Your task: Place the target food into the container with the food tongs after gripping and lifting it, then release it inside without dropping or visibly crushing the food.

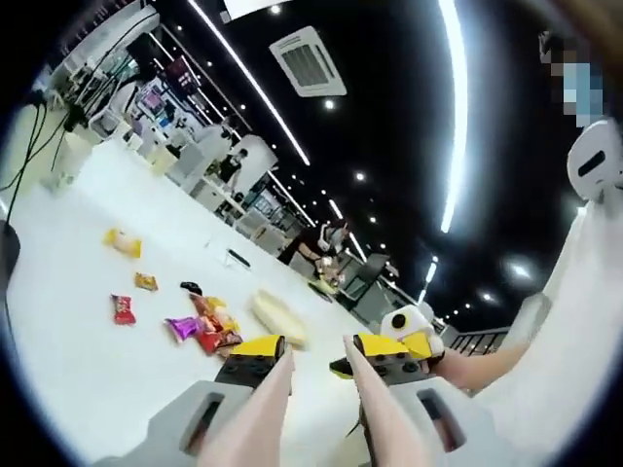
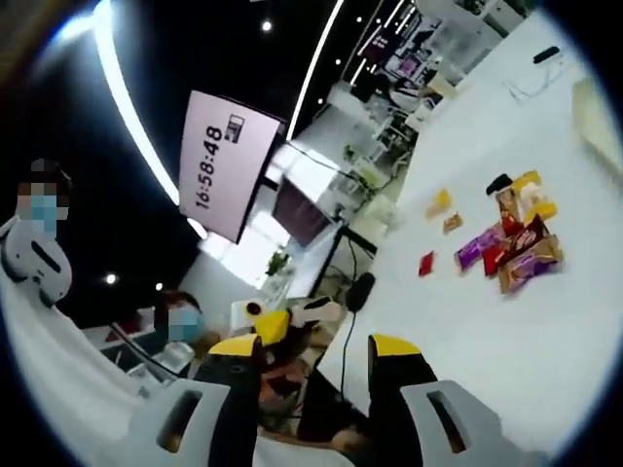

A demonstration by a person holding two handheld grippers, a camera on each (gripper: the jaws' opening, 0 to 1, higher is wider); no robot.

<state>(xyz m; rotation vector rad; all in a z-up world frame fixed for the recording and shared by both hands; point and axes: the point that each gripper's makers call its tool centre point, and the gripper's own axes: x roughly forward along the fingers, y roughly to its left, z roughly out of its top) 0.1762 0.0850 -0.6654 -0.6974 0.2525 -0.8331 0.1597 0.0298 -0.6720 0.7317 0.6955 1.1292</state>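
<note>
Two pale pink tong arms (image 1: pixel 265 409) lie along the inner faces of my left gripper's (image 1: pixel 321 352) jaws, with a gap between their tips and nothing in it. That gripper is open and hangs above the white table (image 1: pixel 88 370), short of a pile of snack packets (image 1: pixel 212 326) and a pale yellow container (image 1: pixel 277 316). My right gripper (image 2: pixel 321 348) is open and empty, well away from the snack pile (image 2: pixel 511 243) and the container (image 2: pixel 599 117). In the left gripper view it comes in from the right as a yellow and white part (image 1: pixel 414 331) in a hand.
Loose packets lie apart from the pile: yellow (image 1: pixel 124 241), orange (image 1: pixel 146 282), red (image 1: pixel 123 309) and purple (image 1: pixel 182 328). A screen reading 16:58:48 (image 2: pixel 229 161) hangs beyond the table. A person in white (image 1: pixel 574 321) stands close on the right.
</note>
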